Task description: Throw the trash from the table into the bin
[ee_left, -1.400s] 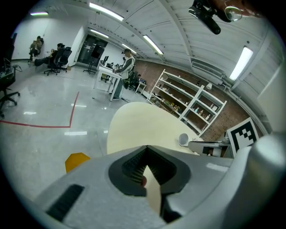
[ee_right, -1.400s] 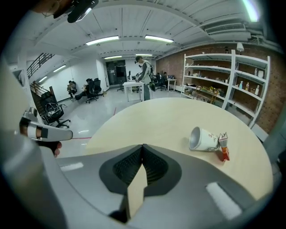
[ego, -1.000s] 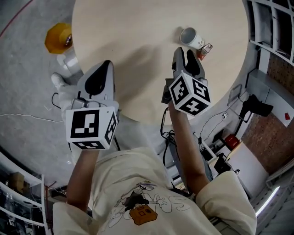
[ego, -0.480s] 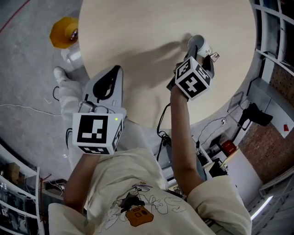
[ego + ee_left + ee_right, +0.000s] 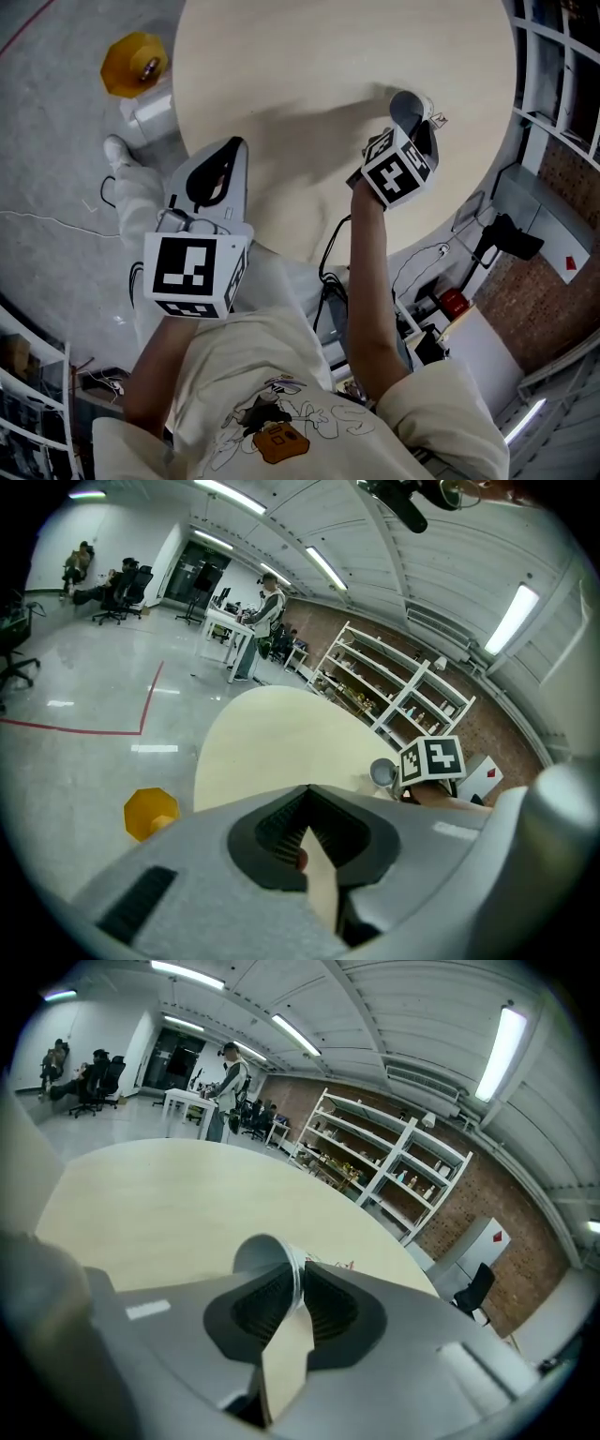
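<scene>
A grey paper cup (image 5: pixel 403 100) lies on its side near the right edge of the round pale table (image 5: pixel 309 75). My right gripper (image 5: pixel 412 120) is at its mouth. In the right gripper view the cup (image 5: pixel 265 1252) has its rim wall pinched between the pads; the jaws have just been closing on it. A small crumpled wrapper (image 5: pixel 437 119) lies just beyond the cup. My left gripper (image 5: pixel 229 153) hovers over the table's near left edge, shut with nothing in it (image 5: pixel 307 792). The yellow bin (image 5: pixel 131 64) stands on the floor to the left.
The bin (image 5: pixel 150 813) sits below table height beside a white table base part (image 5: pixel 150 111). Shelving (image 5: pixel 553 66) stands past the table's right edge. Cables and gear lie on the floor at the right. People work at desks far off.
My right gripper has reached forward across the table to the cup and now grips its rim. The left gripper has stayed about where it was.
</scene>
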